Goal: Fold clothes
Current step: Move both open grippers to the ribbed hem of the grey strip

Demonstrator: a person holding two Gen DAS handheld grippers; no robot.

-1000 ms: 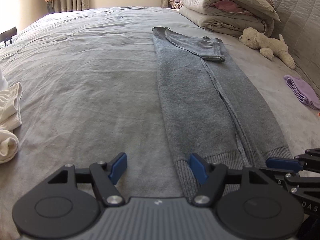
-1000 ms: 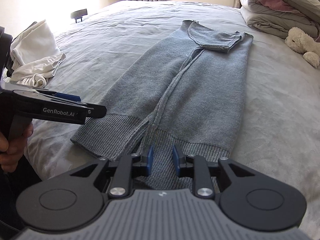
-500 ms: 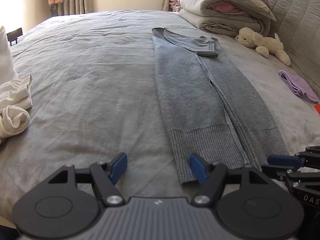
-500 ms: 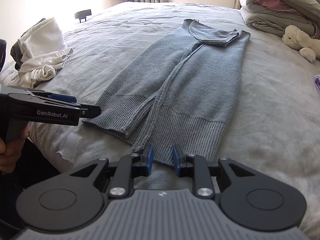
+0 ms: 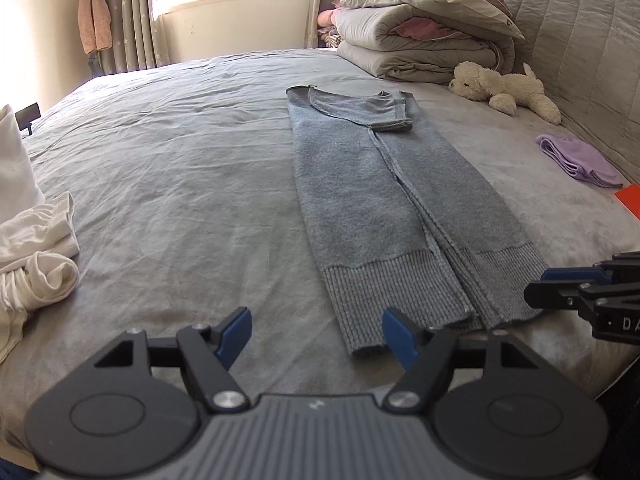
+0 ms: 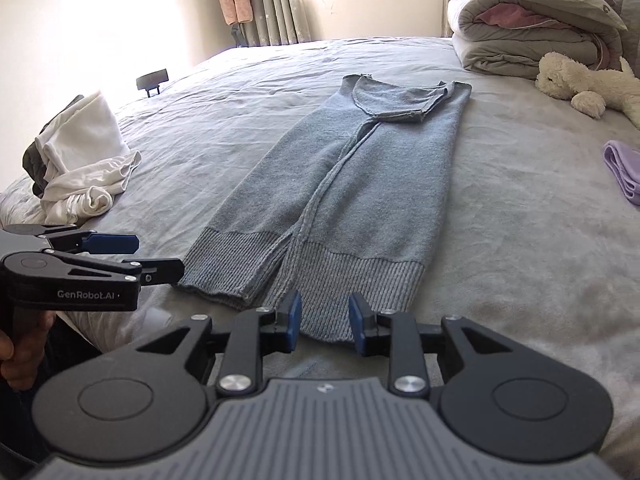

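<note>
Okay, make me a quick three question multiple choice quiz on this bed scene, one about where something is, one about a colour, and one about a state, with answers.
1. Where does the plush toy lie?
A. by the stacked bedding
B. on the sweater
C. among the white clothes

2. What colour is the small folded cloth?
A. green
B. lilac
C. black

3. How does the grey sweater lie?
A. crumpled in a ball
B. hanging off the bed
C. flat, sides folded in

Answers: 1 A, it rests beside the bedding; 2 B, pale purple; 3 C, it lies in a long strip, edges meeting mid-way.
</note>
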